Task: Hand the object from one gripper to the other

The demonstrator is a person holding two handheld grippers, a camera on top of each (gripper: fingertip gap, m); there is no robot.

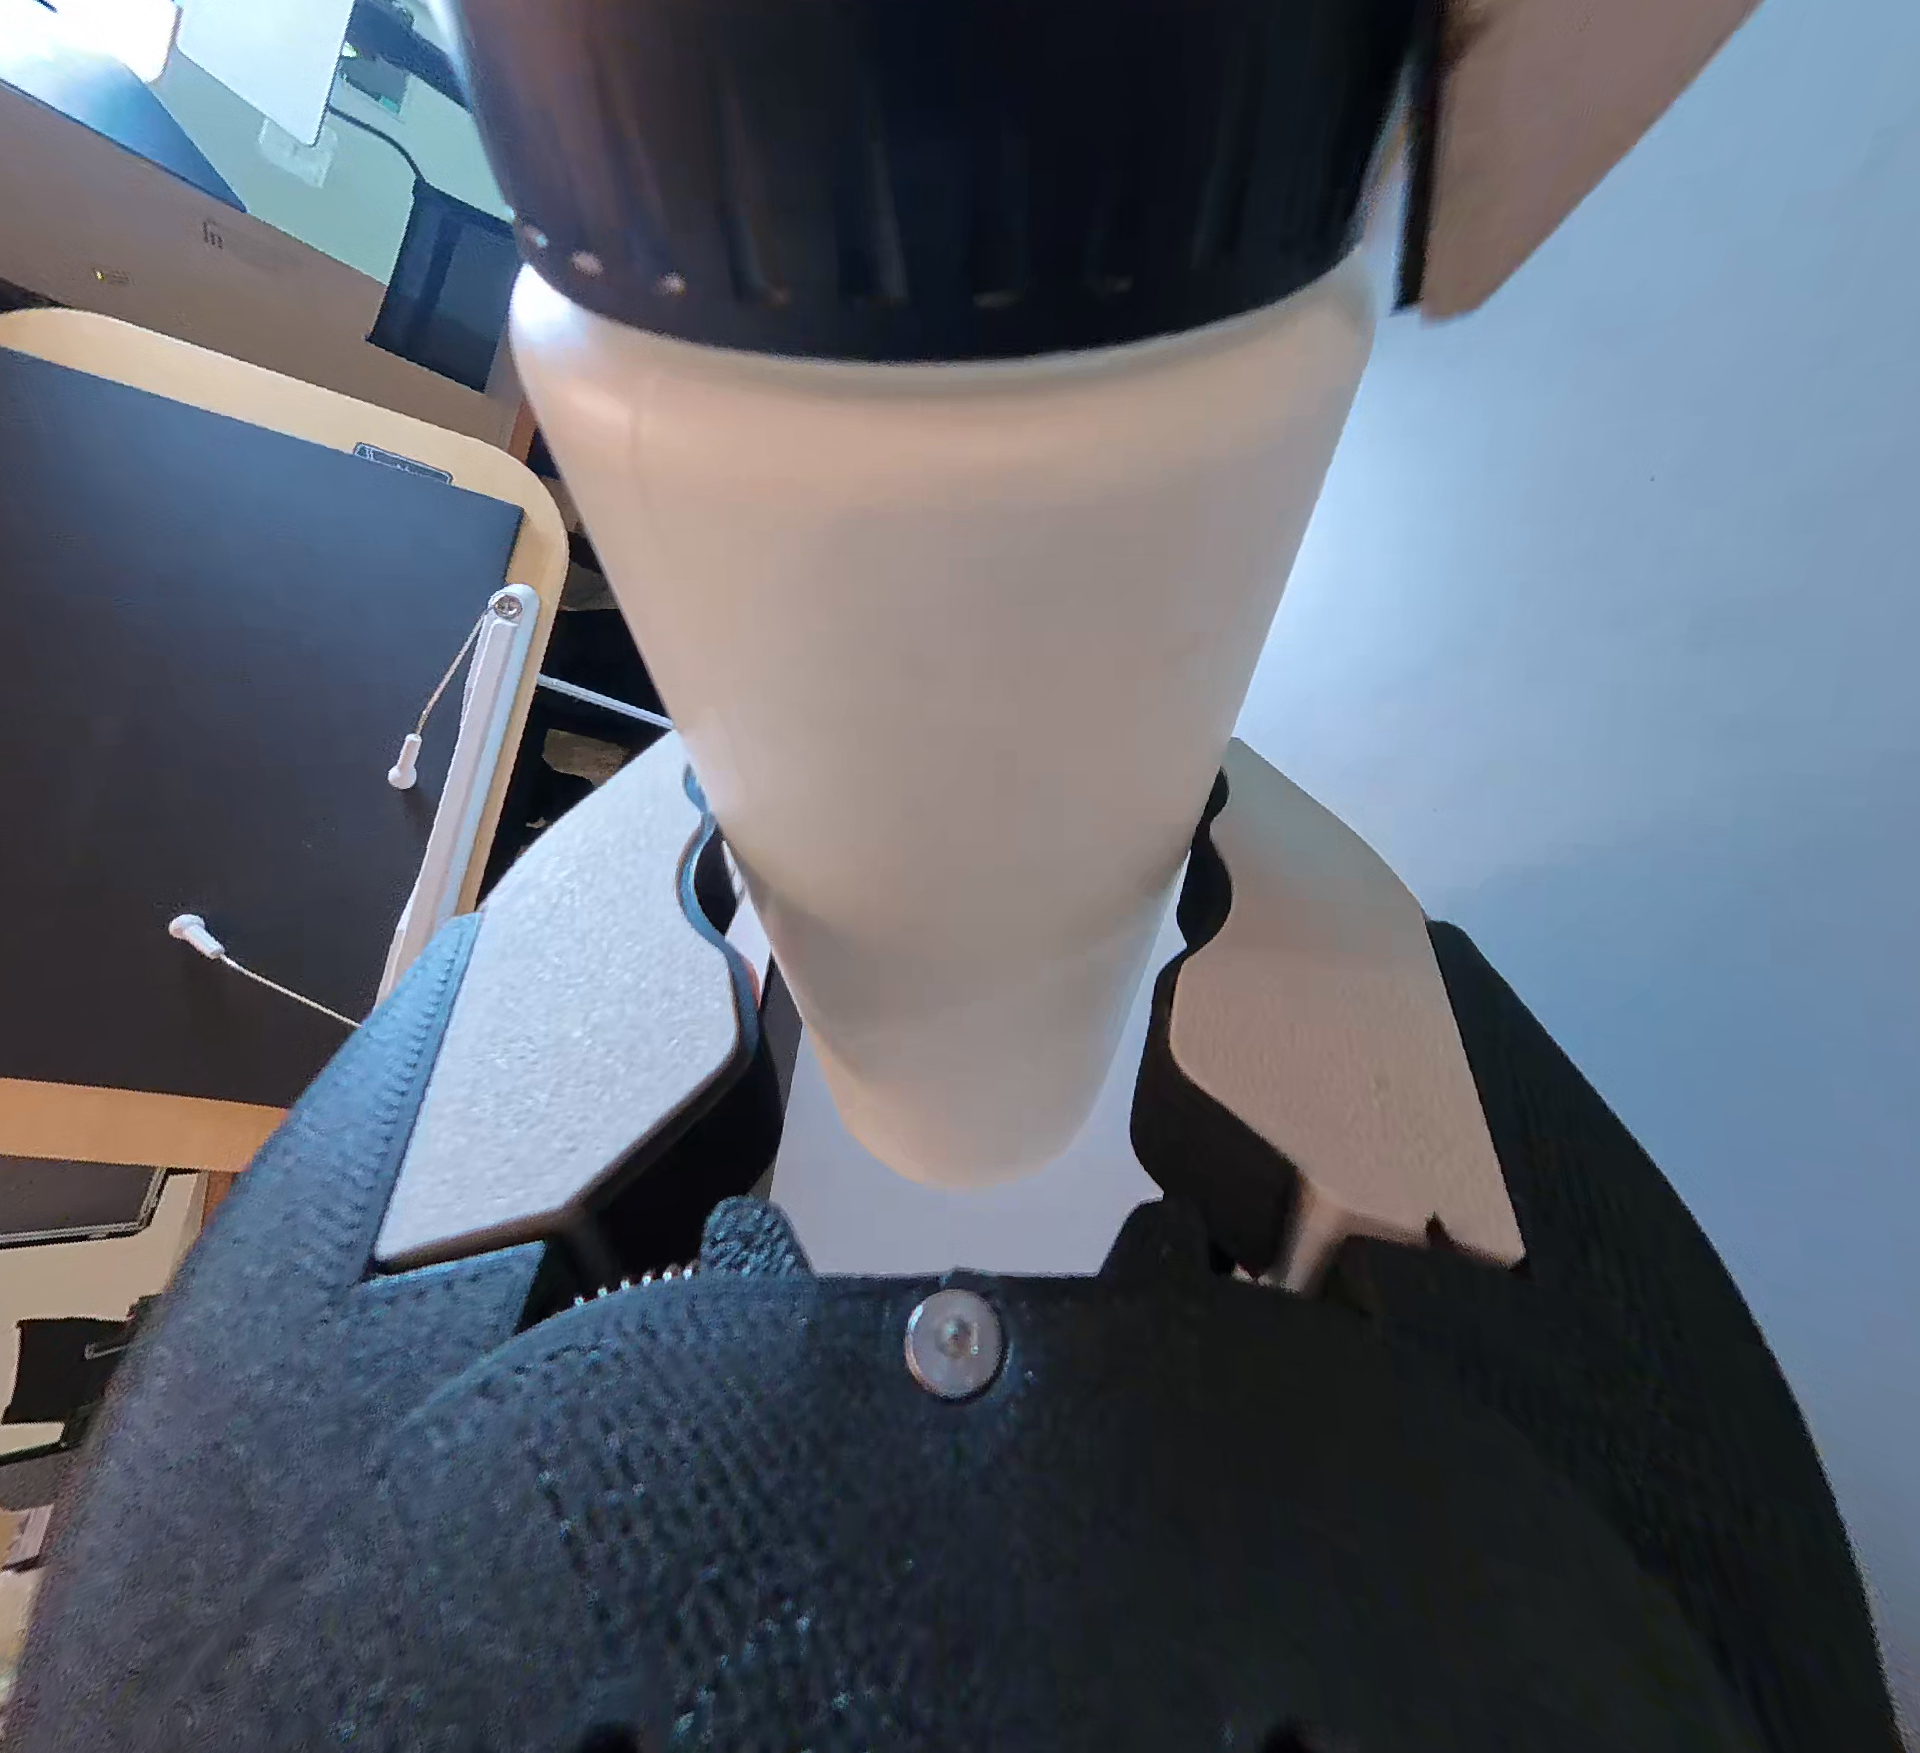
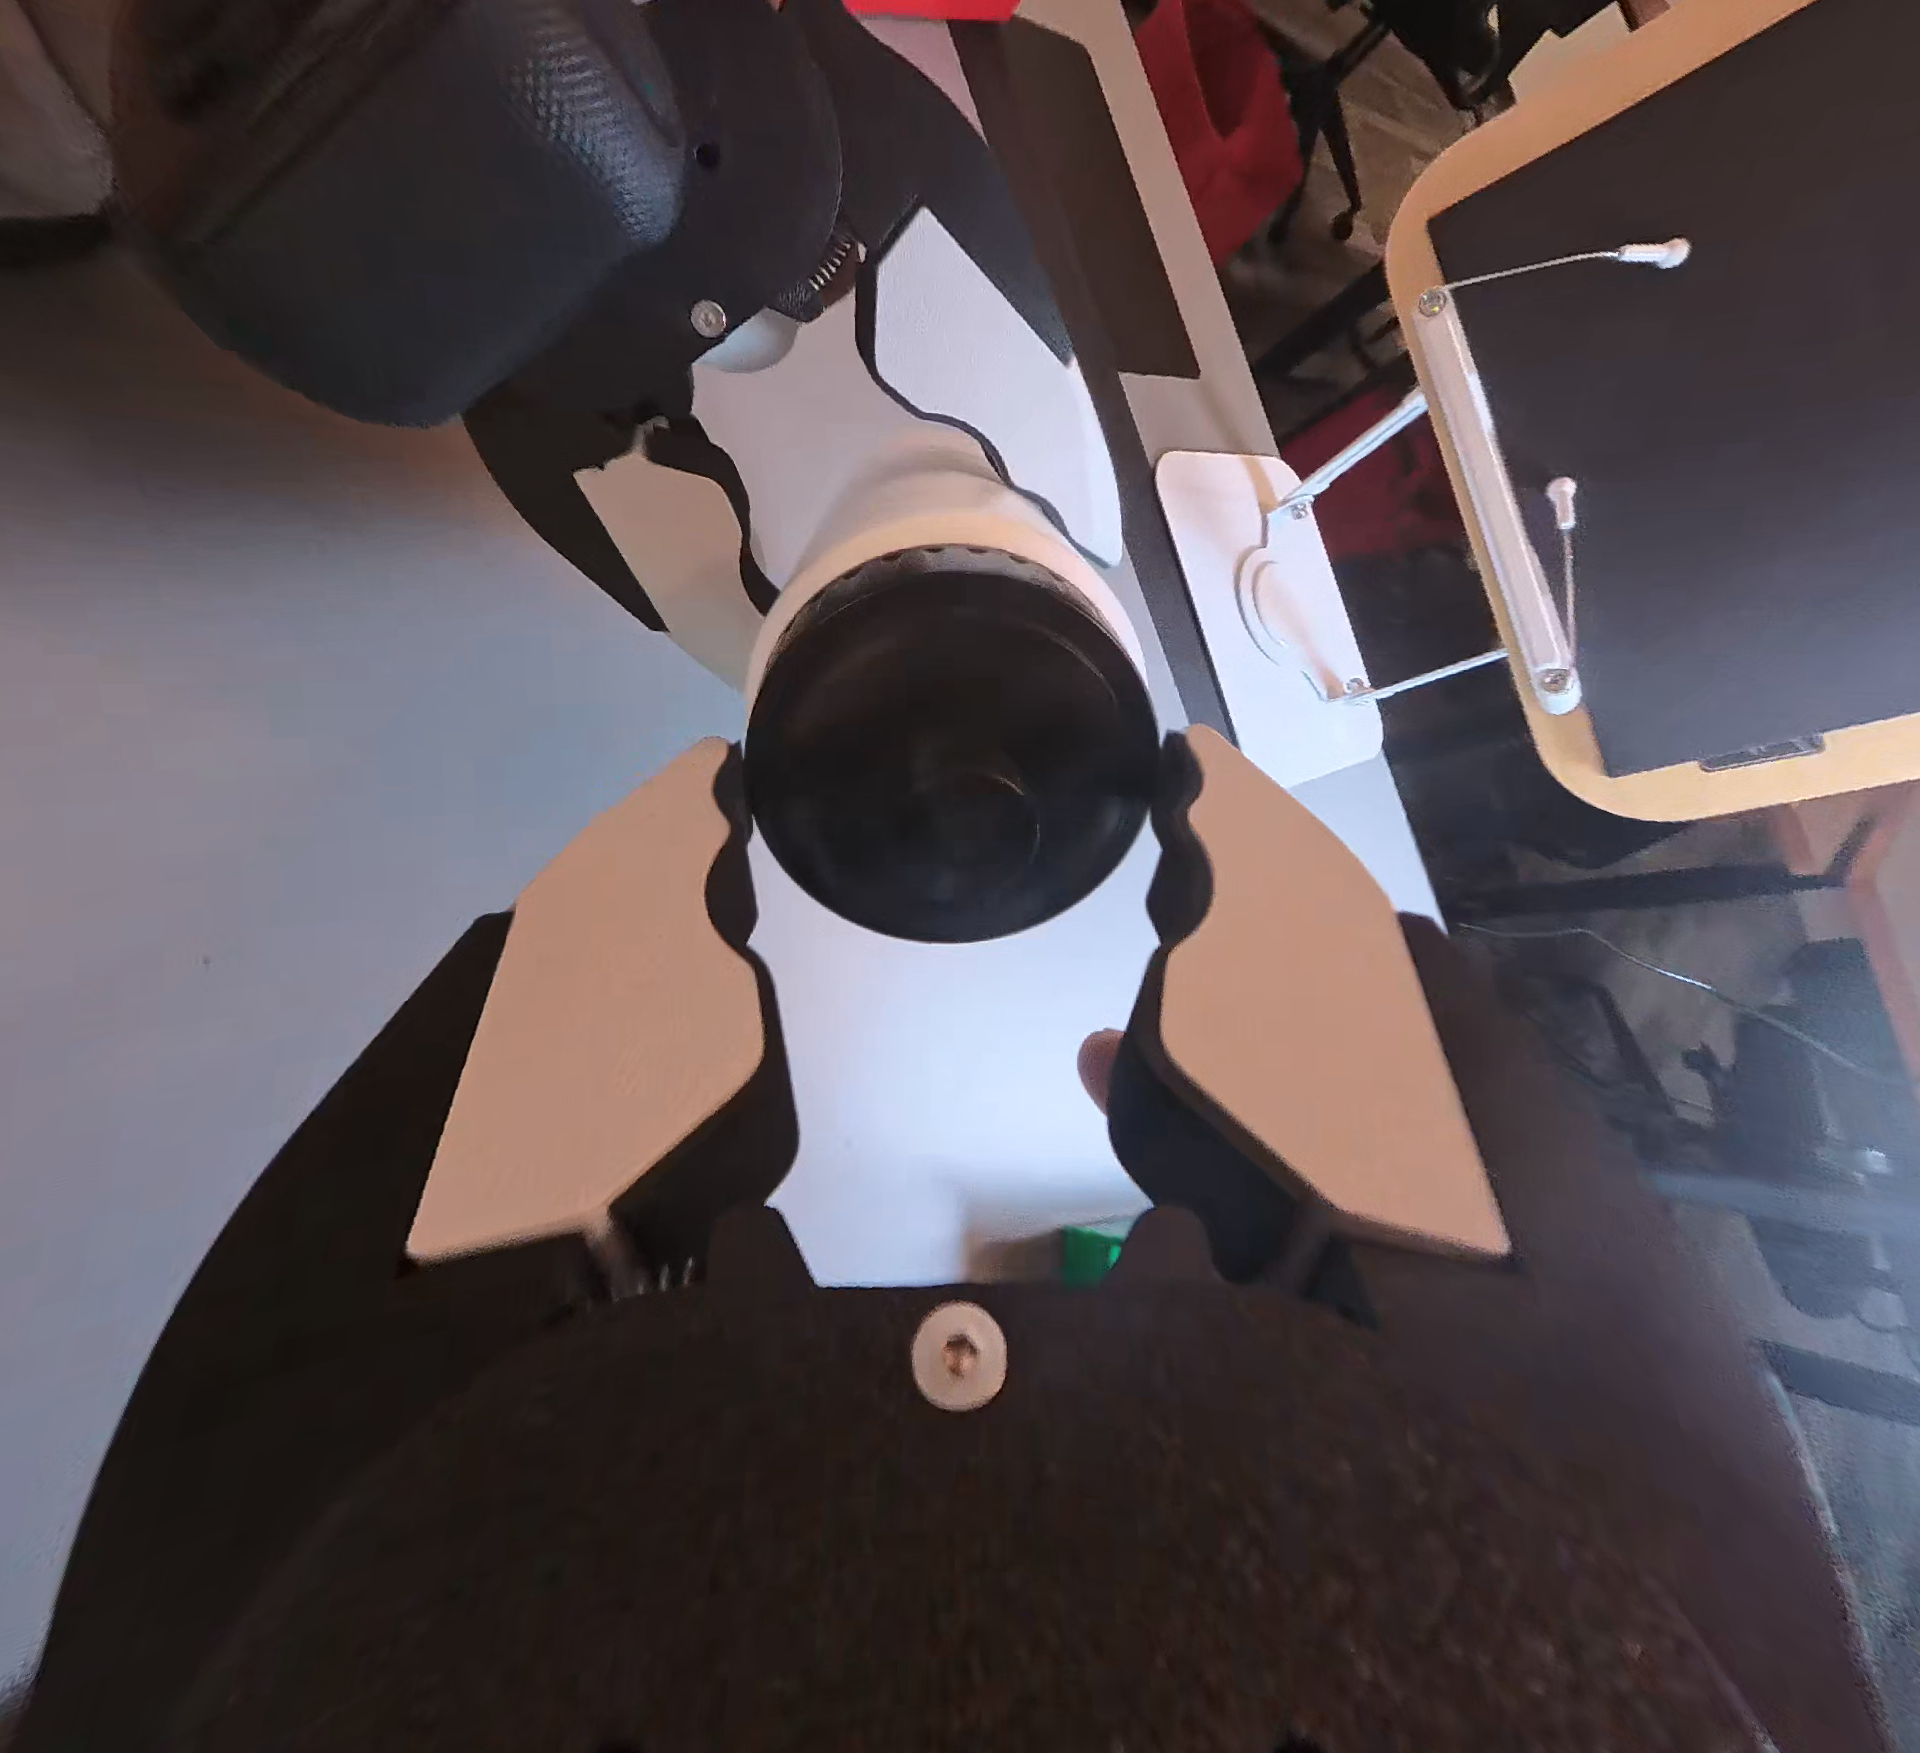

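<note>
The left tongs [image 1: 956, 882] are gripping the white bottle [image 1: 935, 664] low on its body, both pads pressing against its sides in the lower middle of the left wrist view, with its black cap [image 1: 935, 145] pointing away toward the top of the frame. In the right wrist view the bottle [image 2: 935, 456] is coming end-on at the camera, cap [image 2: 951, 758] first, sitting at frame centre above the white bench [image 2: 312, 664].

The right tongs [image 2: 954, 820] are bracketing the cap, one tip at each side. They look to be just touching it or nearly so (the frames are not showing whether they are squeezing yet), so I cannot tell if they have taken hold.

The handover seems to be at its midpoint, and the risks are lying here:

- The right tongs are catching only the cap's rim with their tips, so a shallow bite could be slipping off the ribbed edge.
- If the left tongs are letting go before the right ones are clamping firmly, the bottle will be dropping onto the bench.
- The long body is hanging far from the cap, so its weight could be levering it out of a tip grip.
</note>
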